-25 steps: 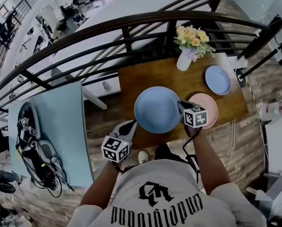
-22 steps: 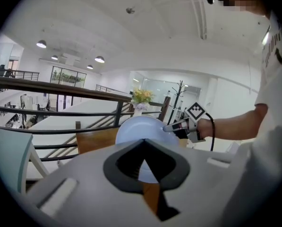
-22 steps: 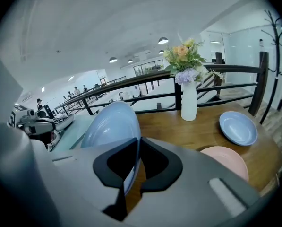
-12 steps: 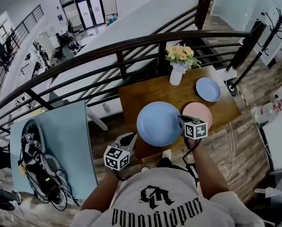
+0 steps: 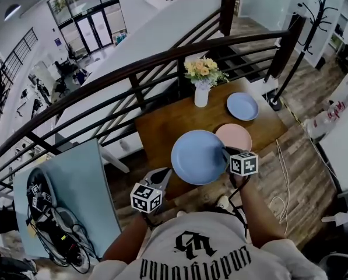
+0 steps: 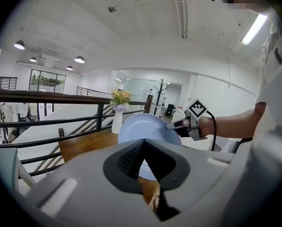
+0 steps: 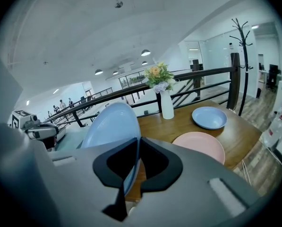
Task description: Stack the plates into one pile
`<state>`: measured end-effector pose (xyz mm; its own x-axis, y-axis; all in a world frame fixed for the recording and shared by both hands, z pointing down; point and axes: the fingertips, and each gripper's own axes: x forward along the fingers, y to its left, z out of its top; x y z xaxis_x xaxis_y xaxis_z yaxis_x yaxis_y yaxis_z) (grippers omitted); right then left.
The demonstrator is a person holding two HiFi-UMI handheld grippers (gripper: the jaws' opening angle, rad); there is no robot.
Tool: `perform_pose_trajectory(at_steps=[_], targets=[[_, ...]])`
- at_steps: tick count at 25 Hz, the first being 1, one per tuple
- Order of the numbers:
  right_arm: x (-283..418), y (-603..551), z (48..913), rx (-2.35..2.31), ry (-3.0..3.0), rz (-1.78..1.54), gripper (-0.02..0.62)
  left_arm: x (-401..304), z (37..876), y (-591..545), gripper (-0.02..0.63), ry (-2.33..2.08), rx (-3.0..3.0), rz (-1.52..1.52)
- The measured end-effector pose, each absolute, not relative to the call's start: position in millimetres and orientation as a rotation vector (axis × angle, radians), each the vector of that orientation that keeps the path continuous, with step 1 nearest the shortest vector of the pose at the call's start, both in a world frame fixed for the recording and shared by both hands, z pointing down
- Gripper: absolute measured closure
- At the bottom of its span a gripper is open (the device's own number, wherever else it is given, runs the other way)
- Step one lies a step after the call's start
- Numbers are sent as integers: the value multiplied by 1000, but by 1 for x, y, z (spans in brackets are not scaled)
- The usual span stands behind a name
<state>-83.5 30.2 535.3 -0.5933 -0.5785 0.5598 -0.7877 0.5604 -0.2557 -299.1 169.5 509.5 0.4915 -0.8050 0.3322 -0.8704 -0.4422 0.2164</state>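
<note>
Right gripper (image 5: 225, 151) clamping big blue plate (image 5: 196, 157) — now raised beside pink plate (image 5: 236, 135), left gripper (image 5: 164, 172) closed, empty

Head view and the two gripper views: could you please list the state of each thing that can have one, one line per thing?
Large blue plate: tilted on edge, gripped at its rim.
Right gripper: shut on the large blue plate.
Left gripper: shut, empty.
Pink plate: flat on the table, empty.
Small blue plate: flat on the table, empty, apart from the pink plate.
Vase: upright, holding flowers.
</note>
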Motion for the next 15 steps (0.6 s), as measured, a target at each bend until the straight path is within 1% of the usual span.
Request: perform_pose_trajectory(at_steps=[11, 15], targets=[[2, 18, 546, 1218, -2366, 762, 575, -228, 514, 140, 560, -1306, 2439, 336], [42, 1, 550, 1231, -2357, 782, 575, -192, 513, 118, 560, -1301, 2436, 351]])
